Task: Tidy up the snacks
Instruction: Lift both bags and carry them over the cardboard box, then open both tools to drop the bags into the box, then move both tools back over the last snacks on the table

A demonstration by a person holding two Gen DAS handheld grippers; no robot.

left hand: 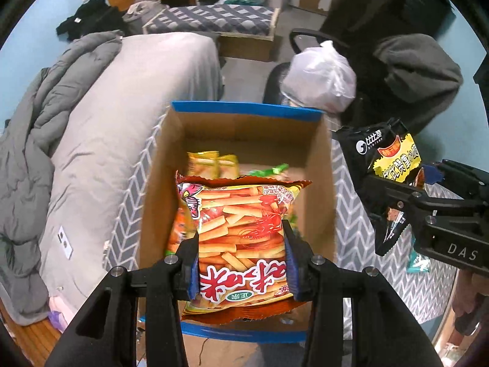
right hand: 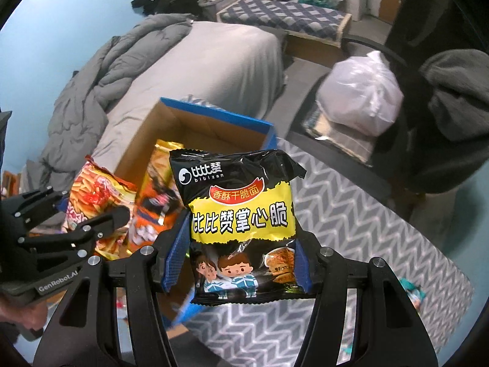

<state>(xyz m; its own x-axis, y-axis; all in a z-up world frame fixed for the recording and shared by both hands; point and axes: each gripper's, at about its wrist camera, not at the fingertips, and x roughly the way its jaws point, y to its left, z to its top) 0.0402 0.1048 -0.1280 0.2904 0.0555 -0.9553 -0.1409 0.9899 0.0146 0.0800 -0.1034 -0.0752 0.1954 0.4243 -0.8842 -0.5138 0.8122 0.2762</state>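
The left gripper clamps an orange chip bag by its side edges above the open box, long axis pointing away toward the far wall. The right gripper pinches a black noodle packet upright beside the box. Both look light, crinkly and crushable, best gripped gently at the edges.

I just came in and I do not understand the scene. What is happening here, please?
A person is sorting snacks with two handheld tools. The left tool grips an orange shrimp-stick snack bag over the open cardboard box with blue edges, which already holds other packets. The right tool grips a black-and-yellow crispy noodle packet beside the box, above the grey zigzag cloth.
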